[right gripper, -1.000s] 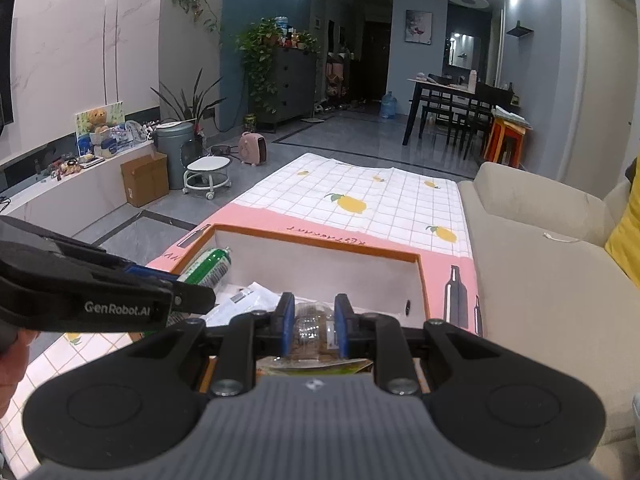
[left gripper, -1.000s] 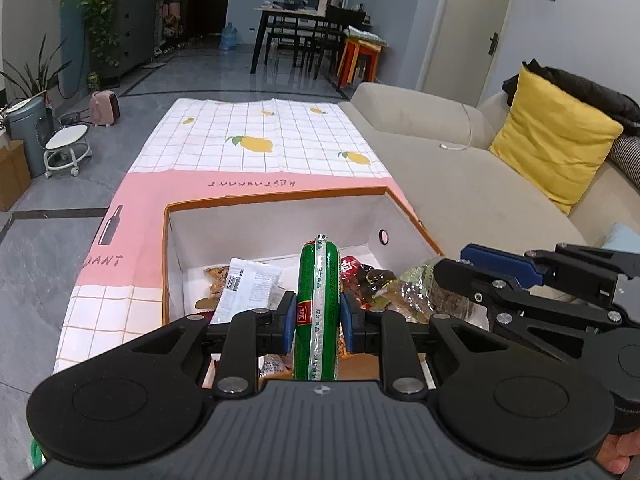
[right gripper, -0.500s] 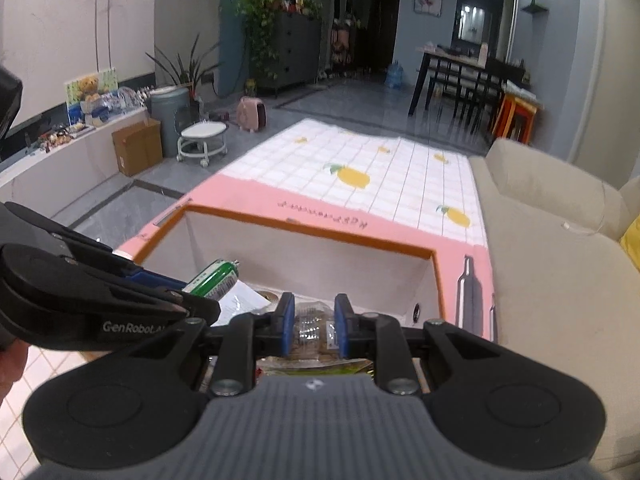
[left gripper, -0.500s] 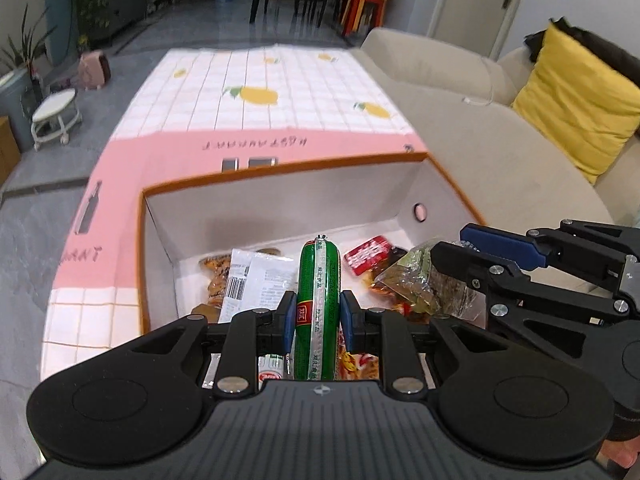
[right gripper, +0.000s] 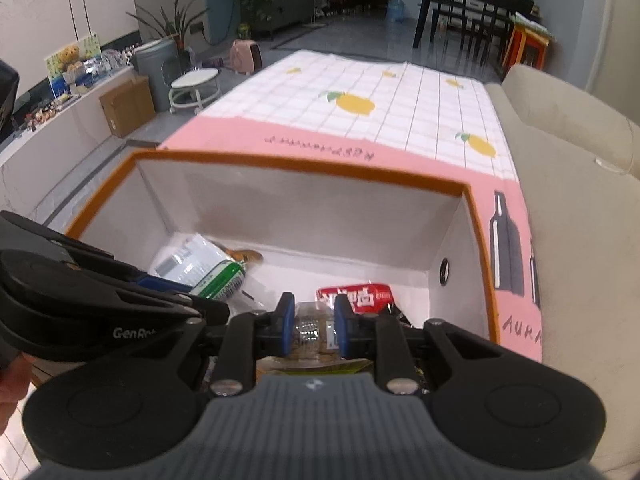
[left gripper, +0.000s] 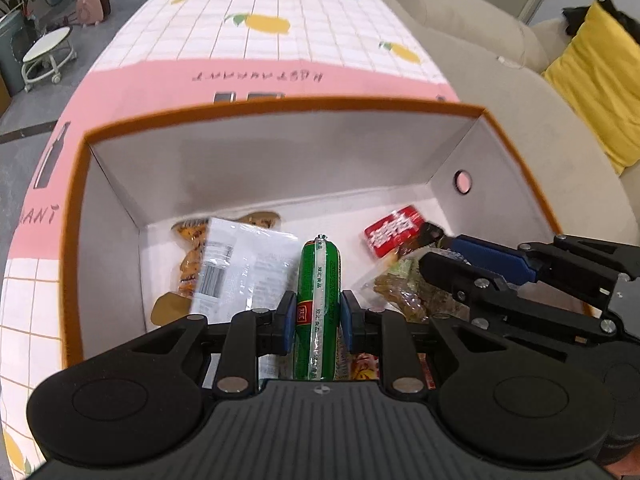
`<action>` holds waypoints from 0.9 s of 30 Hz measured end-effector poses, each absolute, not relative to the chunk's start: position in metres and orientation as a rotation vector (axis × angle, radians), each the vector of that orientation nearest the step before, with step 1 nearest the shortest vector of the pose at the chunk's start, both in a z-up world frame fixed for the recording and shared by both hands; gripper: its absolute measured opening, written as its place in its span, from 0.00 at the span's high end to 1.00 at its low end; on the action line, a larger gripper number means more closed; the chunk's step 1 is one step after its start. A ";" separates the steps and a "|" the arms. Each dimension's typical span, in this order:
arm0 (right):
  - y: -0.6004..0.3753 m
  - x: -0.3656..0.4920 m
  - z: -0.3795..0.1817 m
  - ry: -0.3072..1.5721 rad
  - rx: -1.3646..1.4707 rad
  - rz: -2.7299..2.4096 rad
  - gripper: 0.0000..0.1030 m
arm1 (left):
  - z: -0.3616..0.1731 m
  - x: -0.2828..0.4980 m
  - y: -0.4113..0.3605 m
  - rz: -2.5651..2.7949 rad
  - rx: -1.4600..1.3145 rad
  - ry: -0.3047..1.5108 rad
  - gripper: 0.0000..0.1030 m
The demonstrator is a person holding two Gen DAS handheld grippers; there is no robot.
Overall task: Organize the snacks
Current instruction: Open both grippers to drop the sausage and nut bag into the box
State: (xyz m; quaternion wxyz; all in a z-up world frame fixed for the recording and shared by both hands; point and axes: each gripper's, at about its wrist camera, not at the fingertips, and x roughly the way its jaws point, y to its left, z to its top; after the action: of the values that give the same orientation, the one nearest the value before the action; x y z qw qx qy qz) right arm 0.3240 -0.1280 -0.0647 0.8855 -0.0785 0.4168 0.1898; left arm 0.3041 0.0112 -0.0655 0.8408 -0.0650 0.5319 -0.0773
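Snacks both gripped: your left gripper [left gripper: 318, 316] clamps the green sausage stick [left gripper: 318, 304] lengthwise, right gripper [right gripper: 311, 326] pinches a clear packet [right gripper: 312, 330], the white orange-rimmed box [left gripper: 280, 106] directly below.

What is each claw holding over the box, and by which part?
Left claw: green sausage stick, pinched around its middle. Right claw: clear-wrapped snack packet, gripped at its upper end; contents unclear.

Snacks [left gripper: 394, 230] in box [left gripper: 280, 106]; box on tablecloth [left gripper: 260, 24].
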 end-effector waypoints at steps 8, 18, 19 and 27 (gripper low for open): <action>-0.129 0.329 -0.082 0.923 -0.180 0.405 0.82 | -0.076 0.311 0.007 -0.162 -0.128 1.182 0.76; -0.130 0.324 -0.085 0.939 -0.190 0.395 0.76 | -0.076 0.305 0.006 -0.159 -0.122 1.185 0.70; -0.131 0.323 -0.084 0.938 -0.192 0.393 0.74 | -0.075 0.304 0.007 -0.158 -0.122 1.181 0.69; -0.137 0.315 -0.070 0.915 -0.187 0.371 0.55 | -0.056 0.290 0.011 -0.127 -0.103 1.123 0.49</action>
State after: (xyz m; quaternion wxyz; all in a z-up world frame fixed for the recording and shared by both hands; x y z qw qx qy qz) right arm 0.3153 -0.1373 -0.0704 0.8764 -0.0898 0.4384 0.1779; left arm 0.2903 0.0113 -0.0562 0.8433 -0.0487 0.5319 -0.0601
